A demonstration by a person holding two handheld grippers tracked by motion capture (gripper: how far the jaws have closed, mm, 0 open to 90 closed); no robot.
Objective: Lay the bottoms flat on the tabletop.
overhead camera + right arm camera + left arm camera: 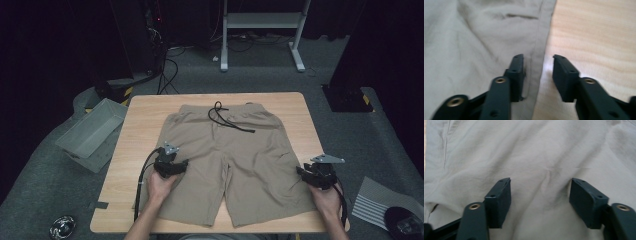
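1. Shorts [227, 150] are laid flat on the wooden table [295, 107], waistband toward the far edge and both legs pointing to the person's side; the black drawstring [225, 117] lies loose across the waistband. The spread-out position is judged to suit smoothing or folding.

2. Left gripper [170, 167] is positioned over the left leg of the shorts. In the left gripper view the jaws stand wide apart over plain fabric [539, 170], and nothing is pinched between them; the claw is recorded as released. A faint crease is noted in the cloth between the pads.

3. Right gripper [319, 176] is placed at the outer side of the right leg. In the right gripper view the side hem [537, 65] is seen running up between the two jaws, with one jaw over cloth and the other over bare wood. A gap is visible at each pad, so the claw is recorded as released and not yet grasping.

4. The straddling of the hem is judged to be preparation for a pinch at that edge.

5. A grey bin [90, 132] is noted on the floor beside the table, well apart from the work.
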